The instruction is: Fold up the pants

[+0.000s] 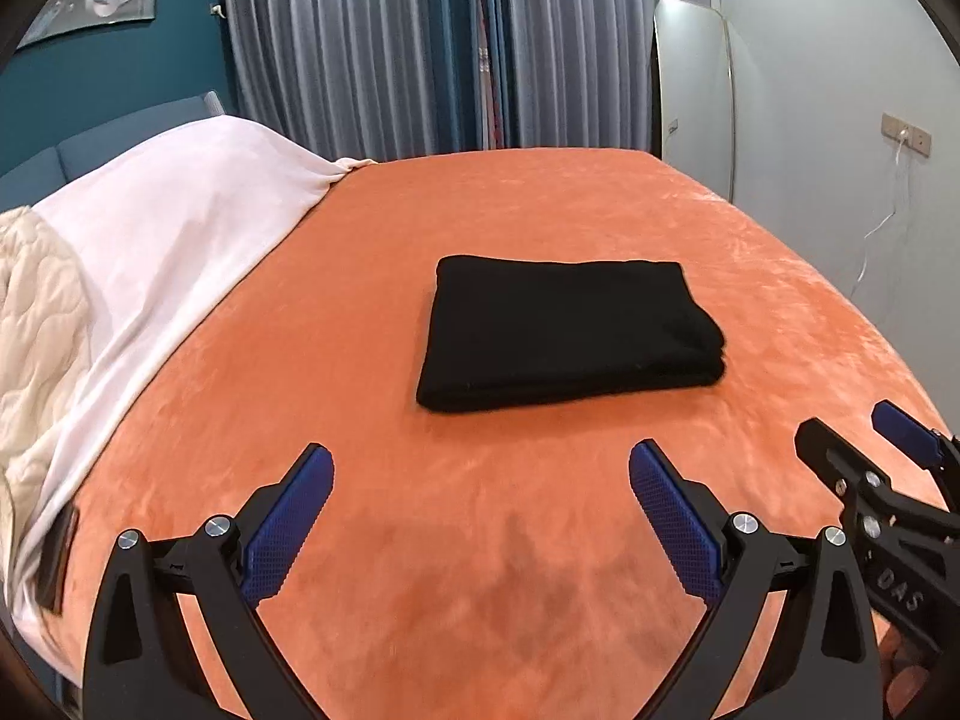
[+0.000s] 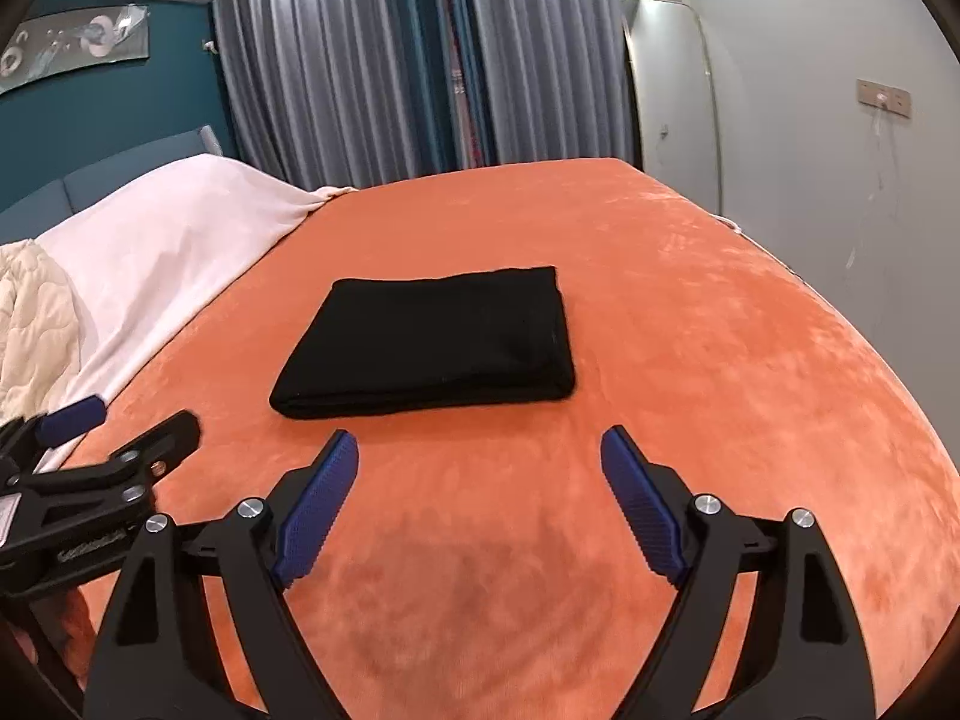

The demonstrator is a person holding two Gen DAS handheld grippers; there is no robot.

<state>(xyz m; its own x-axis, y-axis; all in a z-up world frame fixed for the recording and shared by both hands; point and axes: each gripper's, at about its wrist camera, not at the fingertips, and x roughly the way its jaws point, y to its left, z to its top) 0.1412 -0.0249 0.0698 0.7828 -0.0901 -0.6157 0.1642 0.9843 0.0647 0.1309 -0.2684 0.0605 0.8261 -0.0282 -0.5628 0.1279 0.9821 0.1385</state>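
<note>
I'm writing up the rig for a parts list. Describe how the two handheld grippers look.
Both match. The left gripper and the right gripper each have a matte black plastic frame that forks into two angled arms. Silver round bolt heads sit at the joints. The jaws carry blue pads with a fine ribbed, dotted texture. Raised letters "DAS" mark the side of the right one. No cables or sleeves show.

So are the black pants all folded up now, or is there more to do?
Looks done: the black pants lie in a neat folded stack on the orange blanket. Nothing is in hand: the left gripper and right gripper are both open and empty, short of the pants. Nothing obvious is left.
</note>
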